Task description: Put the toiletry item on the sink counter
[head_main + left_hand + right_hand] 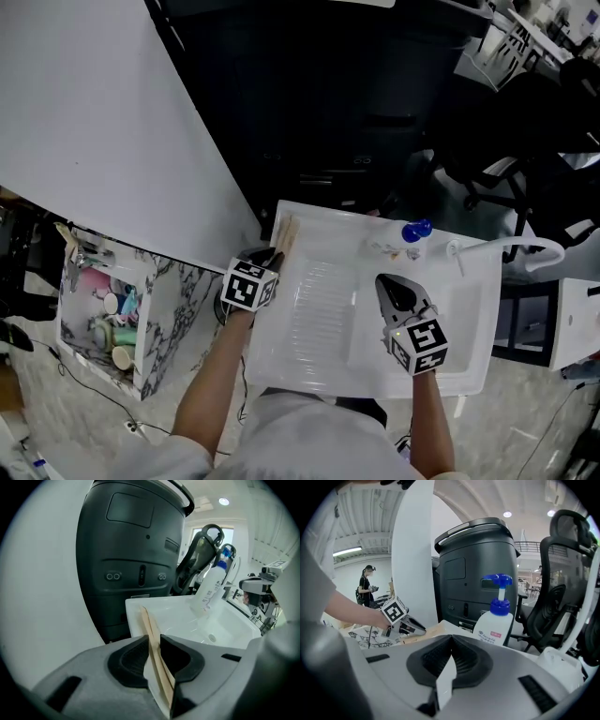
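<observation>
- Left gripper (269, 256) is clamped on the thin wooden toiletry item (284, 234). The left gripper view shows both pads pinching it, with the far end over the sink counter (319, 319) at its back-left corner.
- I can't tell if the tip touches the counter yet.
- Risk 1: if let go this close to the left rim, the item could tip off into the gap by the white panel (94, 112).
- Risk 2: it could slide down the ribbed slope toward the basin (450, 309).
- Right gripper (389, 281) has its jaws pressed together with nothing between them, and hangs over the counter near the pump bottle (415, 230), so a swing could knock it.
- Open room: the ribbed middle of the counter, between the 2 grippers.
</observation>
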{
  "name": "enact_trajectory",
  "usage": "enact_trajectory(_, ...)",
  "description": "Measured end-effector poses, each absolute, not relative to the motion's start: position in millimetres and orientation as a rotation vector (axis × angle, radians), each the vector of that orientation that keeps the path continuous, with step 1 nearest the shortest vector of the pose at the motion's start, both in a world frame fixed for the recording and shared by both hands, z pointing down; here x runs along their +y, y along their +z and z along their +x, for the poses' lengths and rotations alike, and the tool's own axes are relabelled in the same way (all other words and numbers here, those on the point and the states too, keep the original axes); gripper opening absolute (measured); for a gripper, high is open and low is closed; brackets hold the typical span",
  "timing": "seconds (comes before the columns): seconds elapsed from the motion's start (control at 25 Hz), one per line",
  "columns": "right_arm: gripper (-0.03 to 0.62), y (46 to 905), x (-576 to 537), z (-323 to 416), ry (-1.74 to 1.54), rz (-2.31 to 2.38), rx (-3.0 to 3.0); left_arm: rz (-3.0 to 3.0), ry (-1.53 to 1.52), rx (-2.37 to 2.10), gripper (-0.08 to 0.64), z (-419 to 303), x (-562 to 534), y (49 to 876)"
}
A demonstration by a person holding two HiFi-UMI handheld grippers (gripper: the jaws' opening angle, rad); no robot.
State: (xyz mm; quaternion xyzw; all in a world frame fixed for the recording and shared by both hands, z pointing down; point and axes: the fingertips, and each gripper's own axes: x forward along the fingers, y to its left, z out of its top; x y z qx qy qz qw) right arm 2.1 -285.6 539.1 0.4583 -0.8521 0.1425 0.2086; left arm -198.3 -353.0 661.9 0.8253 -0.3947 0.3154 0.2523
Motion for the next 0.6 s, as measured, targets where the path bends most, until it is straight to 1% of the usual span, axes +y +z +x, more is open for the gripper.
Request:
enact_trajectory(0.08,-0.003,541.6,-287.3,2.1,0.4,1.271,-2.362,2.243,0.87,-1.087,0.091,-202.1,-354.6,664.2)
enact_trajectory(0.12,-0.003,542.8,-287.6,2.0,0.4,1.269,-2.357,2.244,0.871,-1.088,0.095,-203.3,-355.1,665.0)
enact_trajectory(0.36,-0.003,541.7,-284.4,3.9,0.381,1.265,-2.342,2.272,0.829,-1.097,0.112,-204.4,-354.3,654.4)
enact_trajectory(0.6,-0.003,521.4,-274.2,11.9,0.318,1.265,-2.359,2.343,0.773,-1.165,0.112,-207.5,-338.7,614.5)
